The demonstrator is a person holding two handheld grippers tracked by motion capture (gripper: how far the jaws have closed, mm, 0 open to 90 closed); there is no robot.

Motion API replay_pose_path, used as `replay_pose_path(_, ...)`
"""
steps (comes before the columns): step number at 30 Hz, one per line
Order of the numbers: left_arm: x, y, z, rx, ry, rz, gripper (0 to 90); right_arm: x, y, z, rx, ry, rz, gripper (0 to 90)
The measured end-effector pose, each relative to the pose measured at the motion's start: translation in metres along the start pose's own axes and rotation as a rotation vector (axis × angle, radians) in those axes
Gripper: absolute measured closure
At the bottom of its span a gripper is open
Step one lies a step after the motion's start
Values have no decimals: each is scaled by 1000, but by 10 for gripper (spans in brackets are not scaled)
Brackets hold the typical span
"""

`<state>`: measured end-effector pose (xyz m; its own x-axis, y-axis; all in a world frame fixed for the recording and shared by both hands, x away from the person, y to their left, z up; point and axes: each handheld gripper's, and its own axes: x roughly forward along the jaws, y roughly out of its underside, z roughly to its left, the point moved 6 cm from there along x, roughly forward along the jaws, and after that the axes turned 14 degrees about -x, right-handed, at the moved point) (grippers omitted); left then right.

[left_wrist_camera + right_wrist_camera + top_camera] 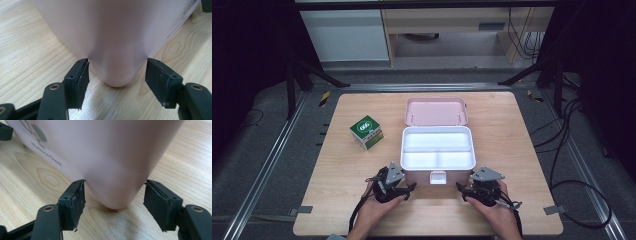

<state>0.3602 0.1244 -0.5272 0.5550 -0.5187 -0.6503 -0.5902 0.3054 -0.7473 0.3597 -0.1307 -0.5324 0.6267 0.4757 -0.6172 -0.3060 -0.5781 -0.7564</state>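
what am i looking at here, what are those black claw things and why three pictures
A person holds a hand-held two-jaw clamp in each hand: the left gripper and the right gripper. The high view looks down on a wooden table; the other two pictures come from small cameras riding on each gripper. On the table sit an open pink box with white compartments, lid back, and a green and white carton. Each gripper's jaws touch a near corner of the box, one pad on each side.

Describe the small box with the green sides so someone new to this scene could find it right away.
Start at the wooden table and find the open pink case at its middle. Left of the case, apart from it, sits a small cube-shaped box. It is the one green-and-white thing on the table, with a round green logo on its white top.
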Motion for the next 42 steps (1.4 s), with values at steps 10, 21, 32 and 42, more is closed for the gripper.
replay_pose_path(10, -23, -6, 2, 5, 40, -1, 312, -4, 8, 4, 12, -14, 18, 186)
replay_pose_path(21, -82, -61, 17, 114, 72, 46, 162, -11, 19, -10, 58, 7, 27, 160)
replay_pose_path(32, -83, -138, 32, 195, 69, 77, 100, -12, 24, -12, 58, -19, 41, 132)
replay_pose_path(42, -56, -193, 20, 299, 105, 192, 105, -13, 25, -18, 57, -5, 45, 161)
